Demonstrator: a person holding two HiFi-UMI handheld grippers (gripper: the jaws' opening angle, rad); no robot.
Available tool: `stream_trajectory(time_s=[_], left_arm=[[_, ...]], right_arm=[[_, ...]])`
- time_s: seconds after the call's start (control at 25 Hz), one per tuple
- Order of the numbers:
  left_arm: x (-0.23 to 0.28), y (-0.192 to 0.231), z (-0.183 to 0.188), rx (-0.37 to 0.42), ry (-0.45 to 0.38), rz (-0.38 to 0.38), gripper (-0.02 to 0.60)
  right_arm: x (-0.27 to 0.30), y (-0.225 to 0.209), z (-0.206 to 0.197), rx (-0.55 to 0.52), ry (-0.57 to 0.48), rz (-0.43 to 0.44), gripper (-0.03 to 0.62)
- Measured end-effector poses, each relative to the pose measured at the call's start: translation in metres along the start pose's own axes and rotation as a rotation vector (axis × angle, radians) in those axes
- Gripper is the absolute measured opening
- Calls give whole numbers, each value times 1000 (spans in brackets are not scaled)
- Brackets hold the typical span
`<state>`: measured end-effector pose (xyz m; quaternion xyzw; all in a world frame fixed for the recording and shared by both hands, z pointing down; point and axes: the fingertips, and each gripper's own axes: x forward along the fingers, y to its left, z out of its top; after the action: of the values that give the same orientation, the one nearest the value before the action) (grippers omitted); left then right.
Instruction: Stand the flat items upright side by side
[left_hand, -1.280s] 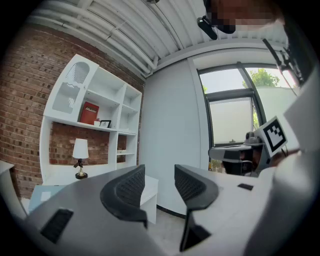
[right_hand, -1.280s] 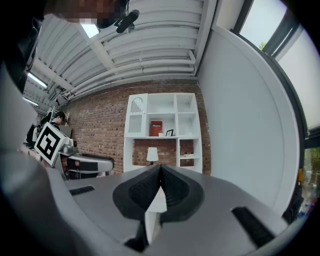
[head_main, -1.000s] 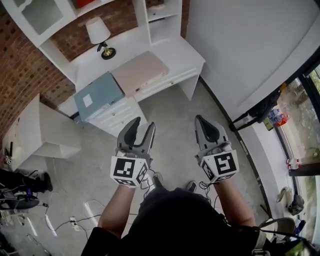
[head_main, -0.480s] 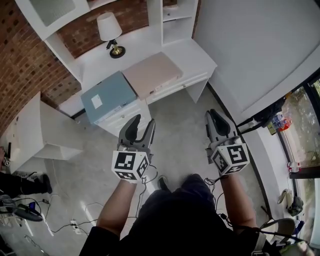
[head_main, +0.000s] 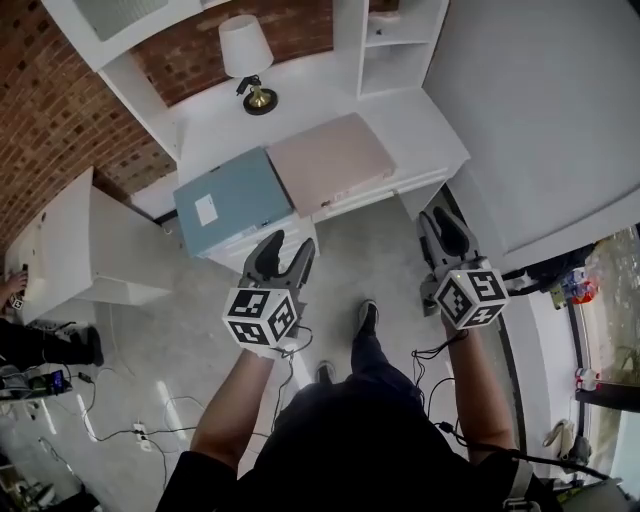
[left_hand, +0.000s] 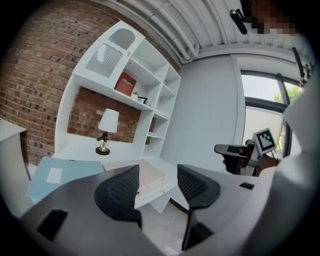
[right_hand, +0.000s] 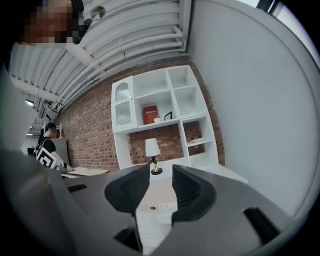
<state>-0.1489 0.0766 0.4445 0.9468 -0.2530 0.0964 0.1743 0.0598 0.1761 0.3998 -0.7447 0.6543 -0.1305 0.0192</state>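
Both flat items lie flat on the desk (head_main: 430, 125), upper centre of the head view: the blue item (head_main: 233, 213) on the left, the pink item (head_main: 330, 162) just beside it on the right.

The left hand-held gripper (head_main: 290, 245) and right hand-held gripper (head_main: 440, 215) hang short of the desk edge. Their jaws are partly apart and have just been opening, with nothing between them.

Recommended: widen the jaws further, take each item by its near edge, and tip it onto a long side.

Only the head view shows both items whole. The right gripper view shows the lamp (right_hand: 151, 150) but apparently just a strip of the pink item.
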Motion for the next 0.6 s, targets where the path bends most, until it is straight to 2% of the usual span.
stream_trajectory(time_s=[0.16, 0.4, 0.48, 0.6], left_arm=[[41, 20, -21, -78, 70, 90, 219], [97, 57, -58, -297, 130, 259, 219], [112, 70, -74, -384, 143, 311, 219], [130, 86, -99, -568, 144, 362, 234]], right_arm=[[63, -33, -13, 40, 69, 79, 172], [150, -87, -36, 75, 182, 176, 219], [178, -104, -52, 79, 234, 195, 235], [213, -128, -84, 99, 334, 212, 250]])
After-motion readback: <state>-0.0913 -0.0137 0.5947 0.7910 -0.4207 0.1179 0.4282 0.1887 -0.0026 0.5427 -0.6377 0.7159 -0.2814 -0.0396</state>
